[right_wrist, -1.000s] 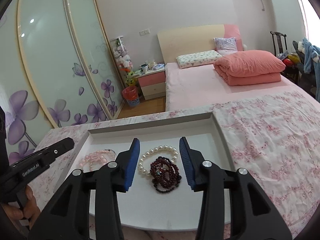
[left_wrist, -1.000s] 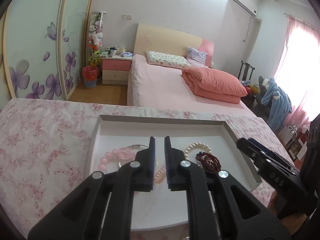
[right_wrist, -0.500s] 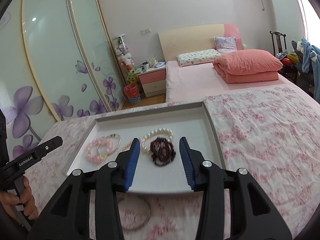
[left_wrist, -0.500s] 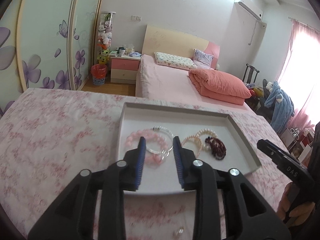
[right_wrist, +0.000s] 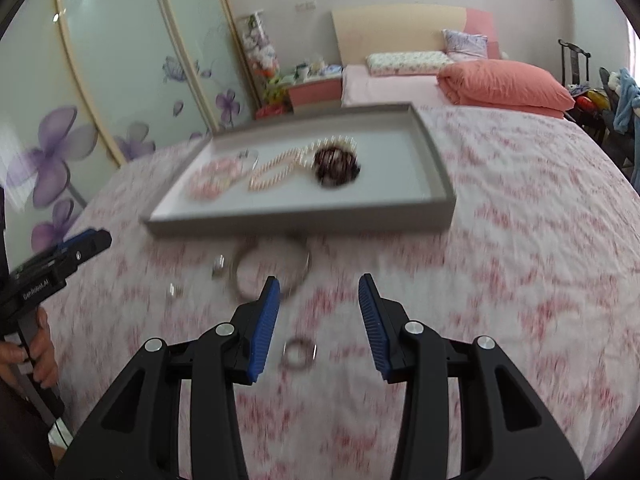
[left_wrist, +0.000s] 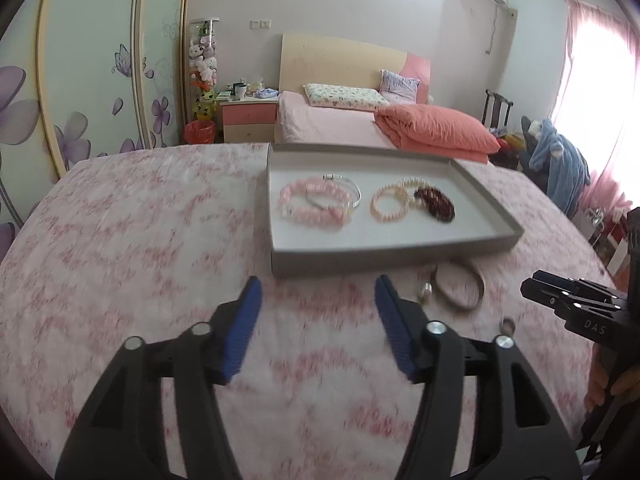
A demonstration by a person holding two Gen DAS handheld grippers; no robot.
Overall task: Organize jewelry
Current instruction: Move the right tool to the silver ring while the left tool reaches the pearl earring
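A grey tray [left_wrist: 392, 254] [right_wrist: 304, 222] lies on the floral cloth. In it are pink bead bracelets [left_wrist: 314, 204] [right_wrist: 214, 178], a silver bangle [left_wrist: 354, 192], pearl bracelets [left_wrist: 390, 202] [right_wrist: 276, 172] and a dark red bead bracelet [left_wrist: 434, 204] [right_wrist: 336, 162]. Before the tray on the cloth lie a thin bangle [left_wrist: 460, 288] [right_wrist: 272, 268], small rings [left_wrist: 426, 290] [right_wrist: 218, 266] and a ring [right_wrist: 298, 354] between my right fingers. My left gripper [left_wrist: 318, 320] is open and empty, short of the tray. My right gripper [right_wrist: 318, 316] is open and empty above the cloth.
The table has a pink floral cloth [left_wrist: 140, 240]. Behind it stand a bed with an orange quilt [left_wrist: 436, 130], a nightstand [left_wrist: 250, 120] and a wardrobe with purple flowers [right_wrist: 60, 140]. The other gripper shows at each view's edge [left_wrist: 576, 308] [right_wrist: 52, 264].
Both grippers have drawn back from over the tray toward the table's near side. The left jaws went from nearly shut to wide open. Loose rings and a bangle have come into view.
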